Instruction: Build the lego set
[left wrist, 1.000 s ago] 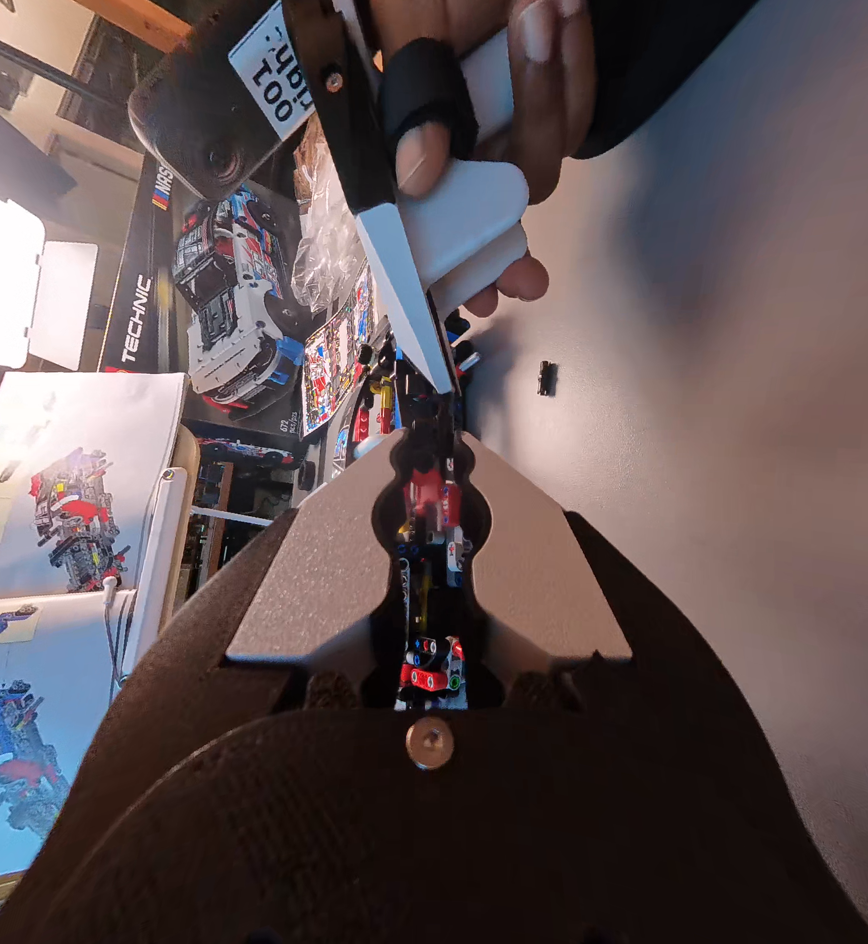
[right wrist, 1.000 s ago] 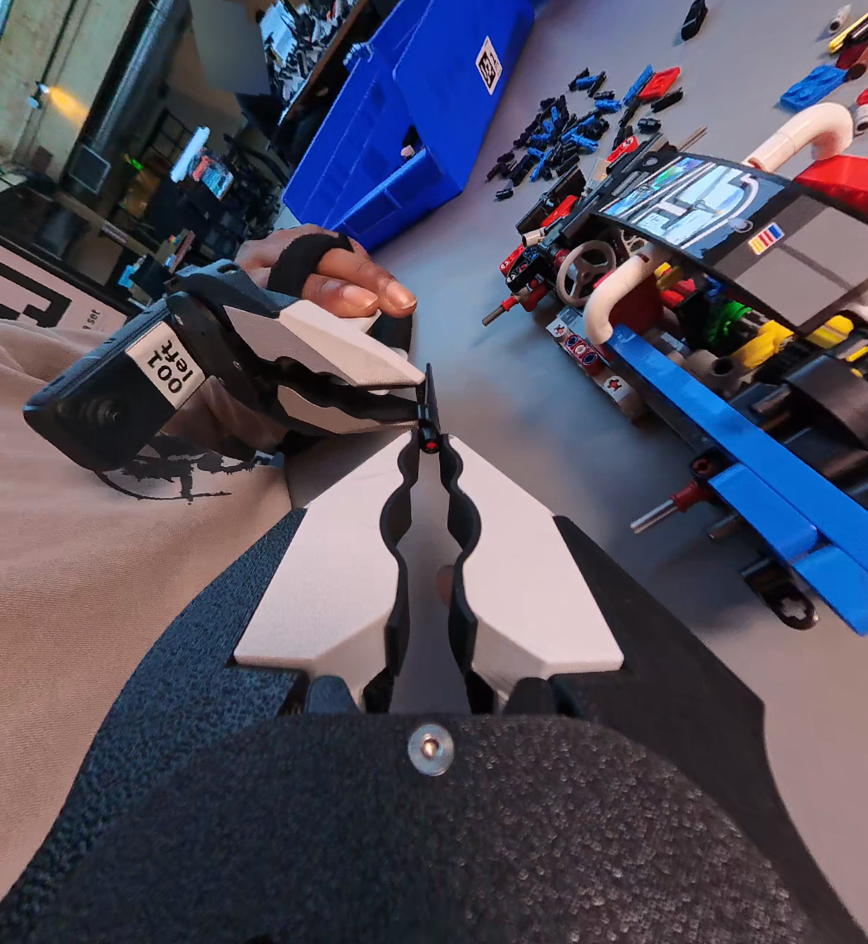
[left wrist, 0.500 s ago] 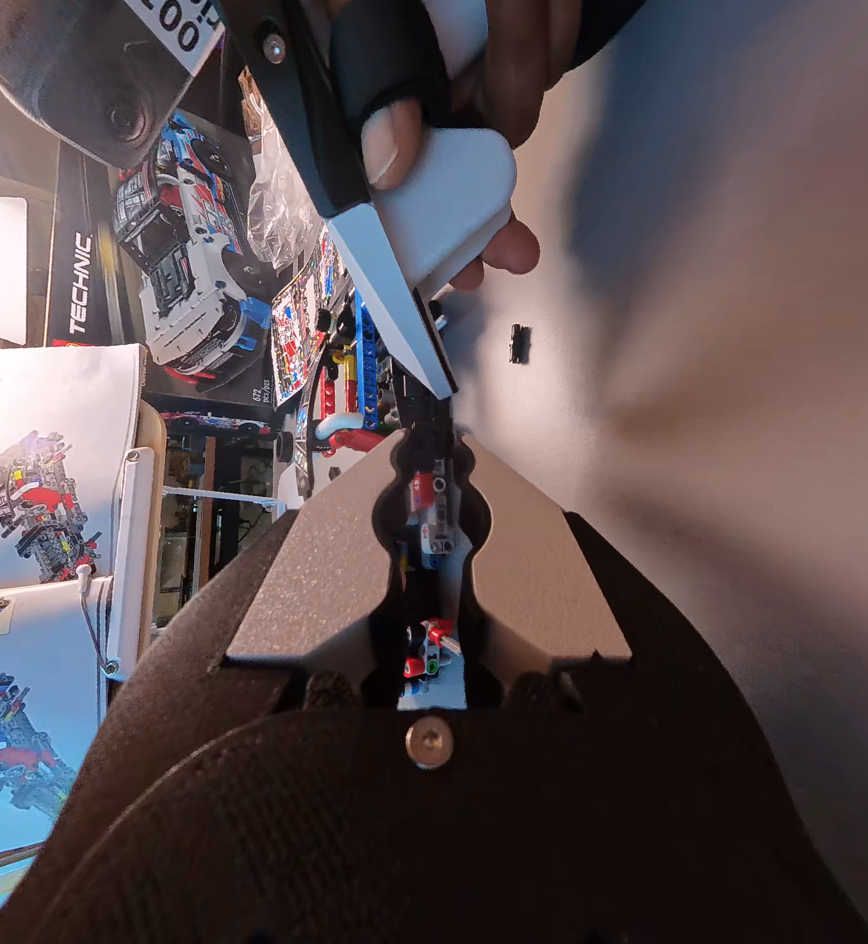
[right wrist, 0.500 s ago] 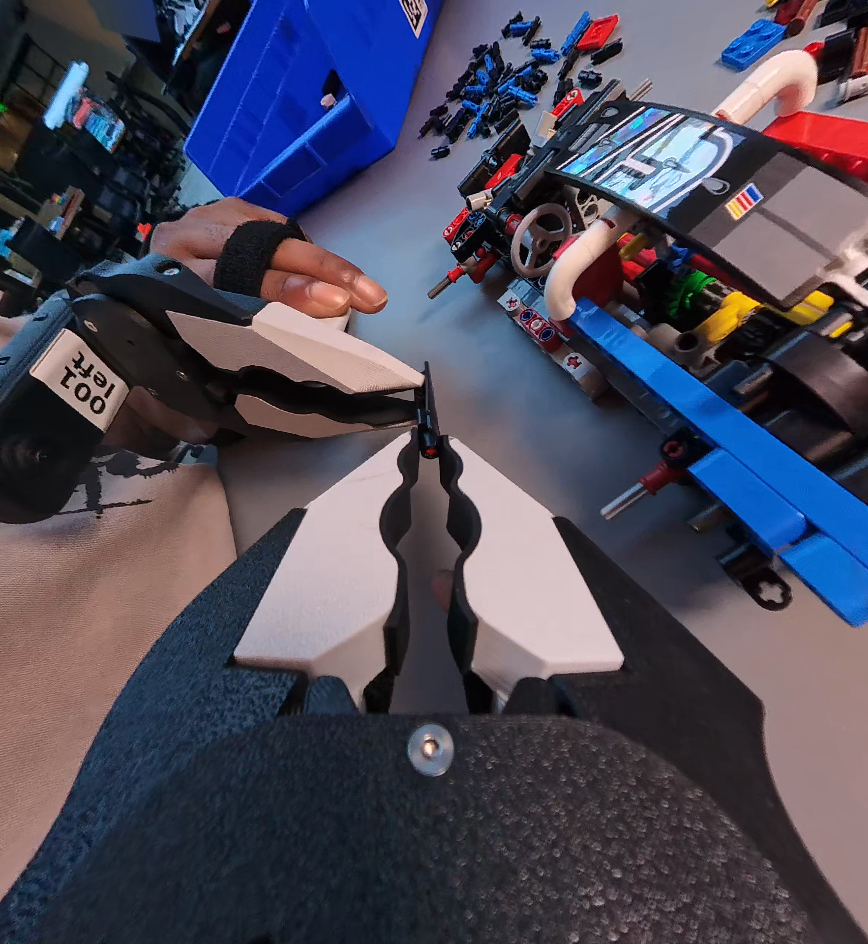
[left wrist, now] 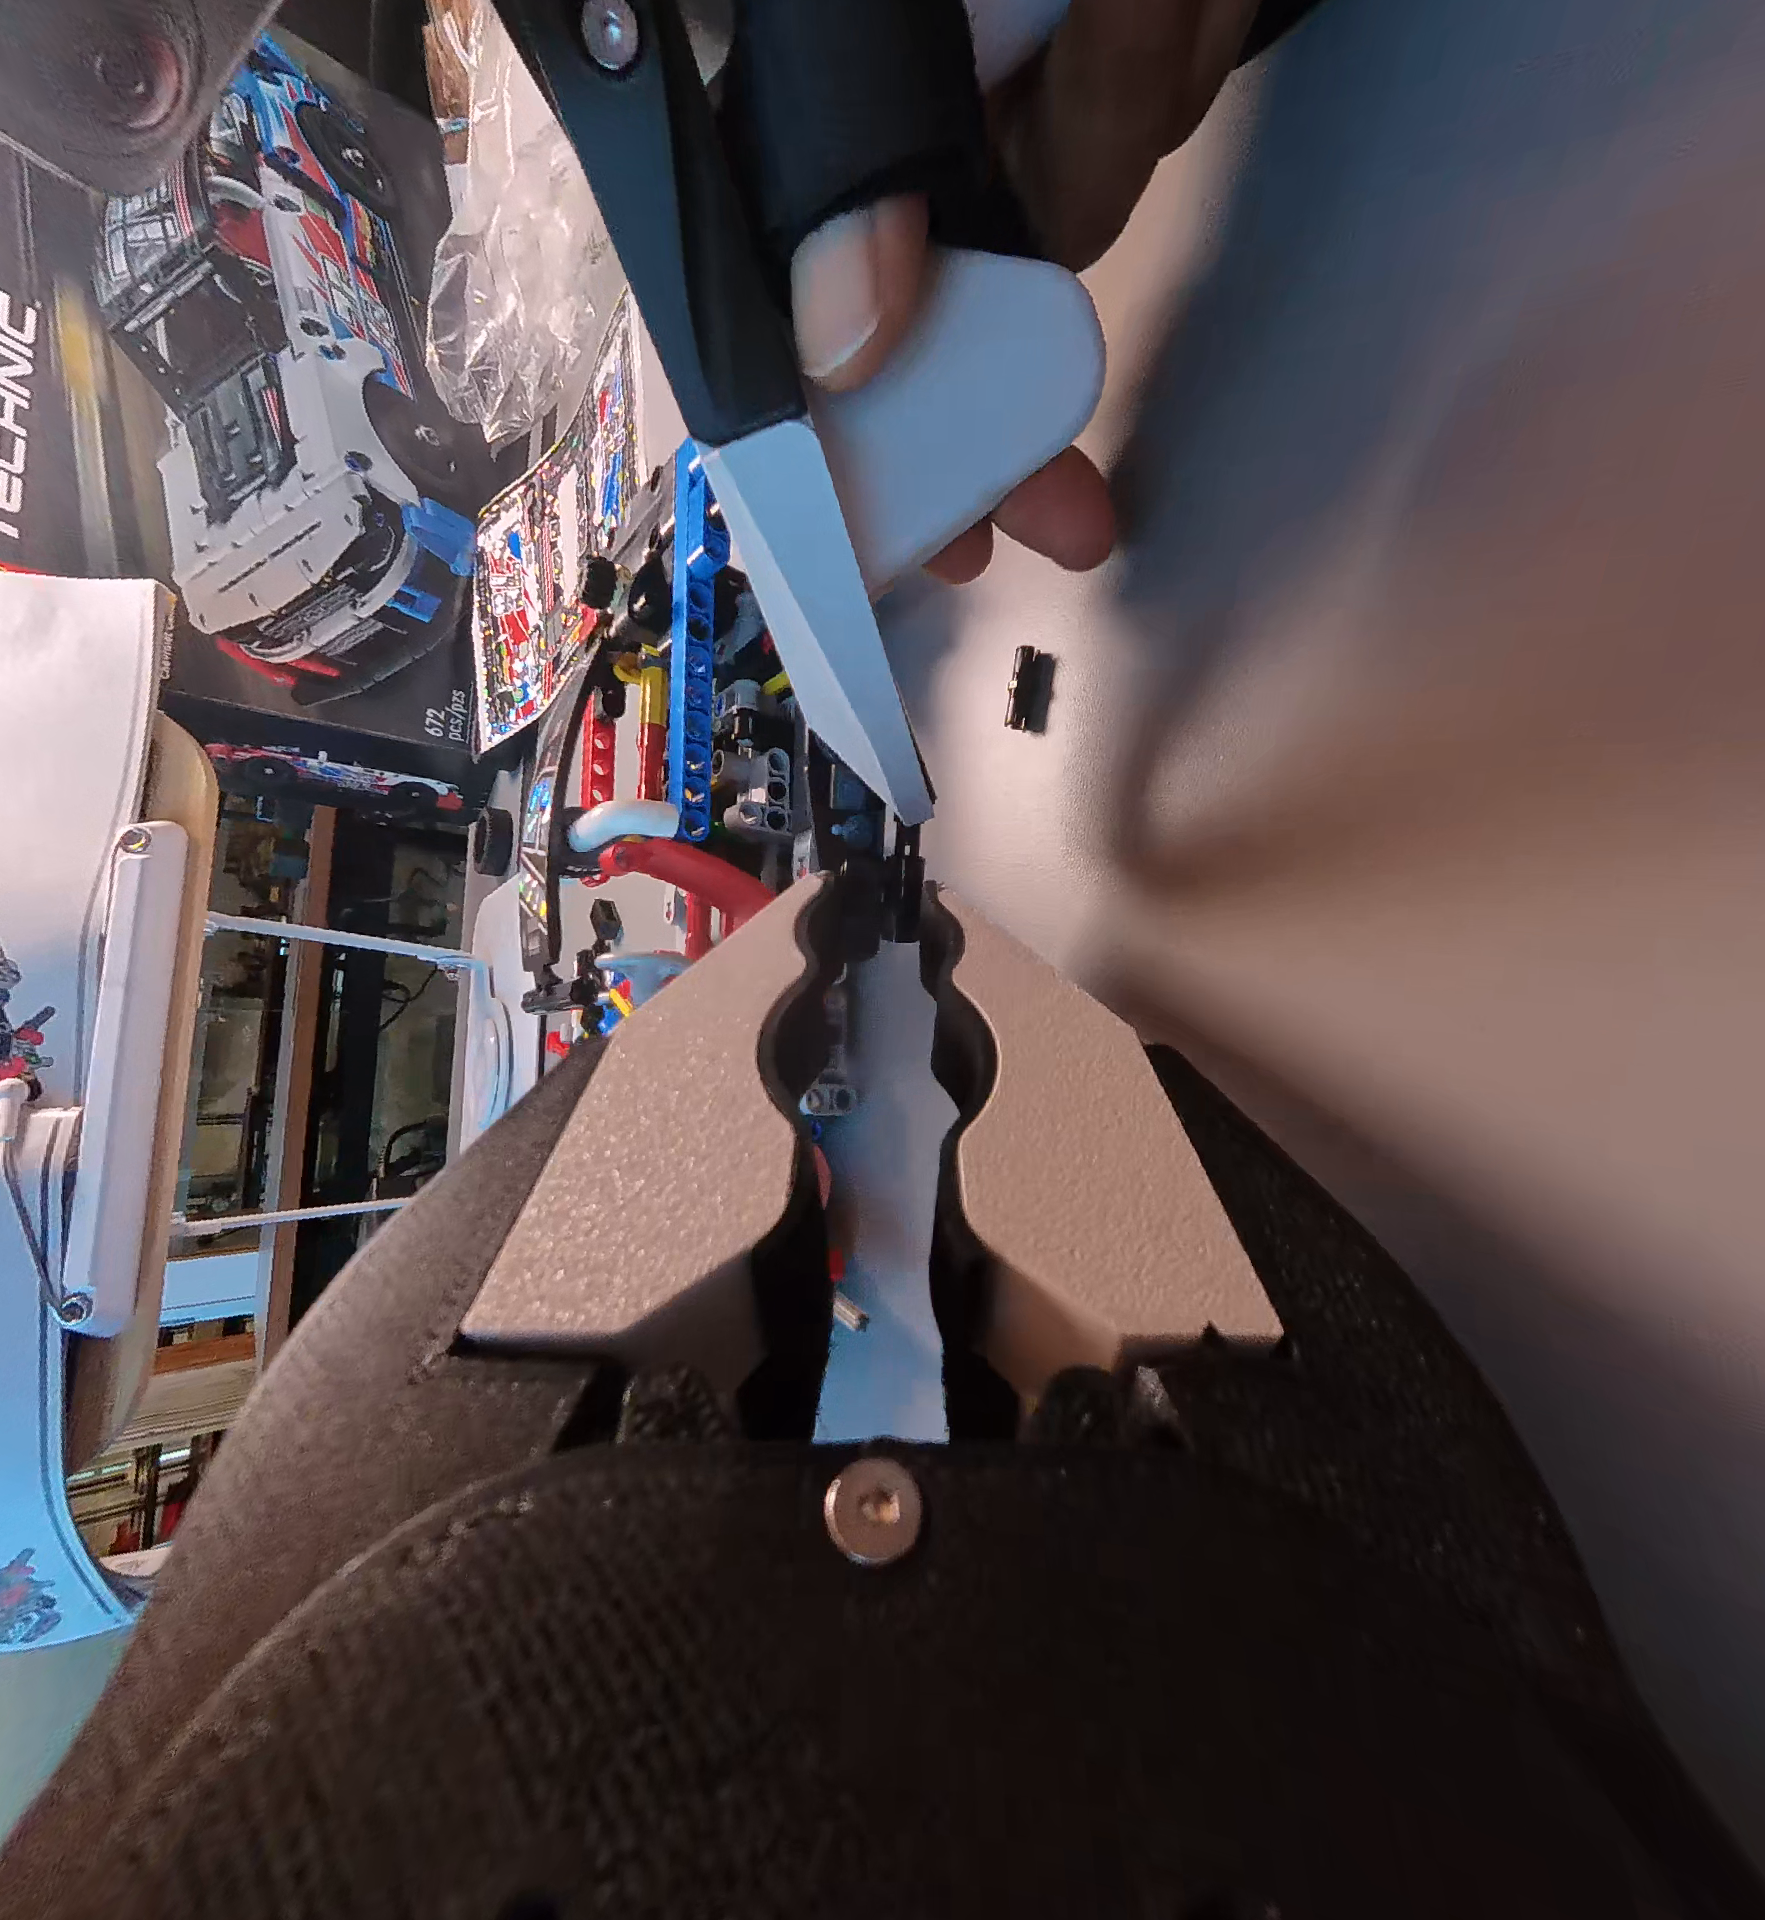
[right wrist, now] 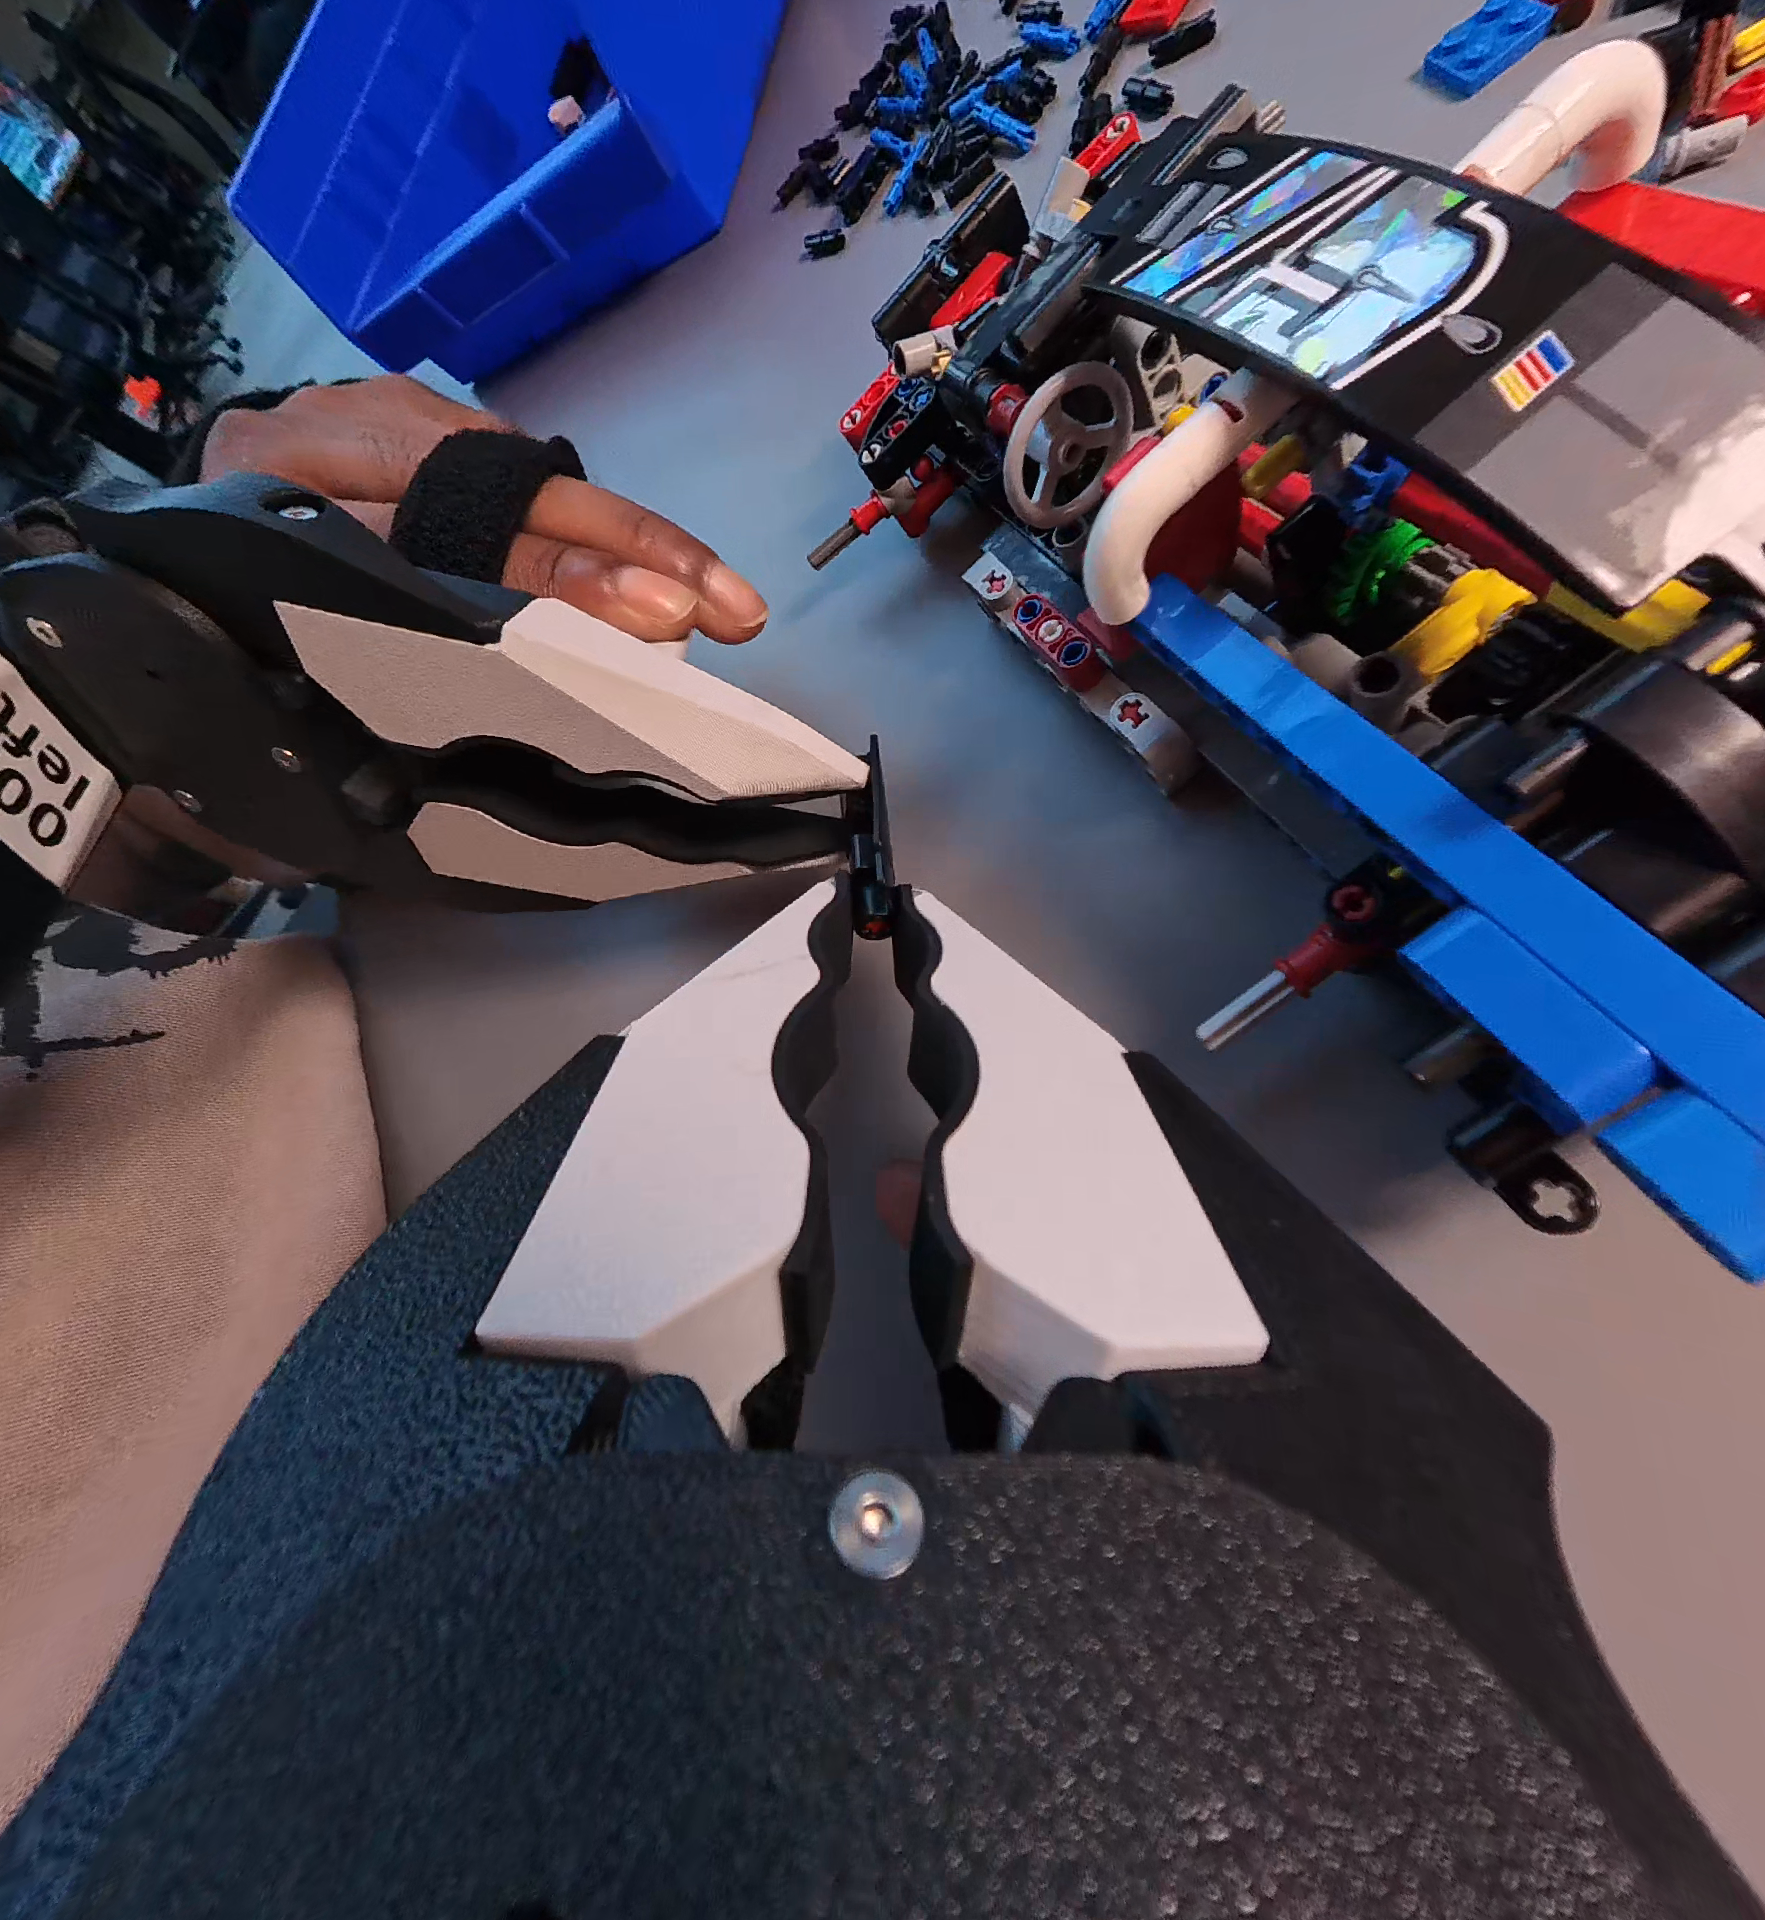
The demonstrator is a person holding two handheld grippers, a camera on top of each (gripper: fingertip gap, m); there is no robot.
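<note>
In the right wrist view my right gripper point(right wrist: 871, 902) is shut on a small black pin with a red end point(right wrist: 870, 916). My left gripper point(right wrist: 852, 808) comes in from the left, shut on a thin black lego piece point(right wrist: 875, 774). The pin touches that piece, and both are held above the grey table point(right wrist: 961, 727). In the left wrist view my left gripper point(left wrist: 878, 906) meets the right gripper point(left wrist: 904, 808) tip to tip over the black piece point(left wrist: 896, 883). The partly built lego car point(right wrist: 1377, 436), with blue side beams and a black roof, stands to the right.
A blue bin point(right wrist: 504, 177) and a pile of blue and black pins point(right wrist: 940, 104) lie at the back. The set's box point(left wrist: 234, 364), a sticker sheet point(left wrist: 545, 592) and an open instruction booklet point(left wrist: 16, 831) are beyond the car point(left wrist: 691, 665). A loose black pin point(left wrist: 1029, 688) lies on the table. The grippers are tip to tip, or close to it.
Both grippers have stayed shut and tip to tip. They have moved together nearer the car, which now looks larger in the right wrist view.
</note>
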